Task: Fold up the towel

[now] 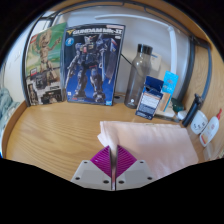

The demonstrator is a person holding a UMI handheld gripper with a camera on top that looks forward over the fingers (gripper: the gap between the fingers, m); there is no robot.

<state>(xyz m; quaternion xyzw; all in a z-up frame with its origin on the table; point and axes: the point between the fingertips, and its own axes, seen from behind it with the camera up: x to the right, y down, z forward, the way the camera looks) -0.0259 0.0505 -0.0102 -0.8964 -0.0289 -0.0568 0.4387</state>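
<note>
Towel (150, 145), a pale pink square of soft cloth, lies flat on the light wooden surface (50, 135), just ahead of the tool (106, 163) and mostly off to its right. One pointed corner of the cloth reaches toward the tool and appears to sit between the magenta pads (99, 160), which stand nearly together with only a thin seam showing; the tool looks clamped on that corner, though the contact itself is hard to make out. The cloth's longer run stretches away to the right, so a fold would likely carry this corner across in that direction. Its weave looks matte and limp, so it should drape rather than hold shape.

Beyond it, a glossy blue model-kit box (93, 62) stands upright against the wall, with a second printed box (44, 66) to its left, a clear bottle with a dark cap (139, 76) and a small blue carton (150, 98) to its right.
</note>
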